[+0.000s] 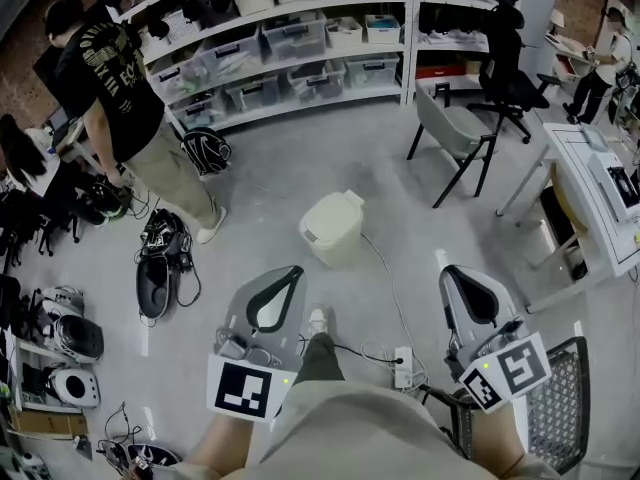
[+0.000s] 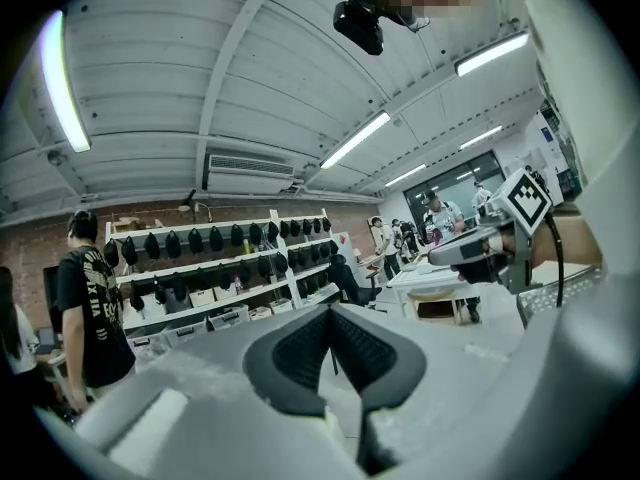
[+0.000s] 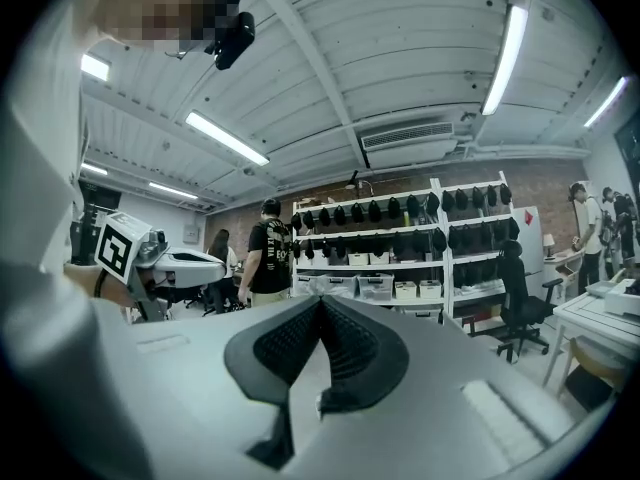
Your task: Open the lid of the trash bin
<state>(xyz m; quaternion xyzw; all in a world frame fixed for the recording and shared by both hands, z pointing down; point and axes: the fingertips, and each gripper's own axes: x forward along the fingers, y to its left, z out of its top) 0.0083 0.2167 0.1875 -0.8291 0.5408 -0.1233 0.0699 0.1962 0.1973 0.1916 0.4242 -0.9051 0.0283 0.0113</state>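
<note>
Room: grey workshop floor [image 1: 260, 183], shelving [image 1: 300, 48] along top, person [image 1: 120, 98] upper left.
Left gripper [image 1: 287, 273]: lower left, clenched on nothing, parked short of the target.
Trash bin [image 1: 335, 230]: frame centre, lid down, well apart from both.
Right gripper [image 1: 455, 273]: lower right, clenched, empty, likewise idle.

It looks like a research lab or workshop: white shelves [image 1: 300, 63] along a brick wall [image 3: 560, 180] carry plastic bins [image 1: 292, 38] and rows of dark headgear [image 3: 400, 208], devices [image 1: 72, 338] and cables [image 1: 165, 240] lie on the grey floor [image 1: 270, 178], and white desks [image 1: 575, 148] stand under tube lights [image 3: 505, 58].
</note>
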